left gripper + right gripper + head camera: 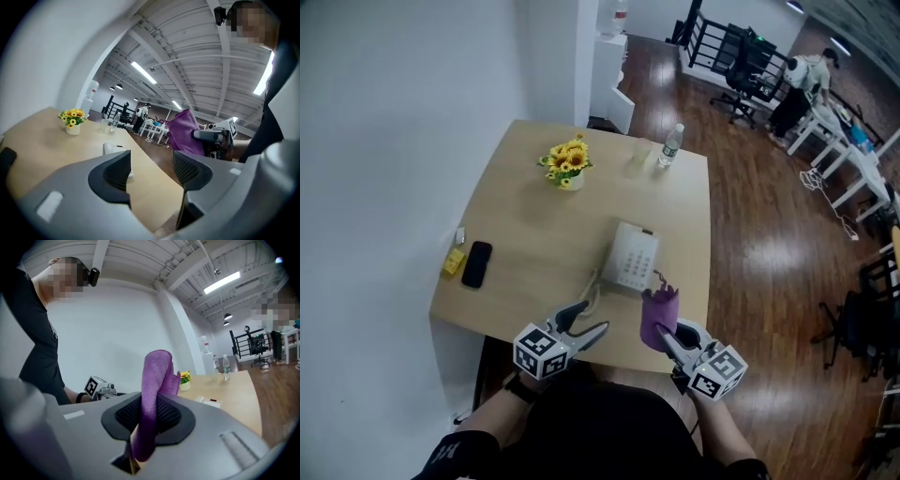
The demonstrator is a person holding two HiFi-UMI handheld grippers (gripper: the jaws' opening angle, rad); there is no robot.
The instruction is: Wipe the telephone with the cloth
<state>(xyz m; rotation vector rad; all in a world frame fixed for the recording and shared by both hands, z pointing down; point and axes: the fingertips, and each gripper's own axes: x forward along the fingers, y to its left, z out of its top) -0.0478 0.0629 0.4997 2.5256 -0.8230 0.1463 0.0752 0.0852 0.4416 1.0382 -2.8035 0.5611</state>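
Note:
A white telephone point(632, 257) lies on the wooden table point(534, 216), right of centre, with its cord trailing toward the near edge. My right gripper point(665, 341) is shut on a purple cloth point(659, 316), which stands up from its jaws just in front of the telephone, over the table's near edge. In the right gripper view the purple cloth point(153, 399) sticks up between the closed jaws. My left gripper point(584, 324) is open and holds nothing, near the front edge left of the telephone. The left gripper view shows the telephone point(112, 149) beyond its spread jaws.
A pot of sunflowers point(566, 163) stands at the back of the table, with a water bottle point(671, 145) and a clear cup point(638, 155) at the far right. A black phone point(476, 263) and a yellow item point(453, 261) lie at the left edge. Wooden floor lies to the right.

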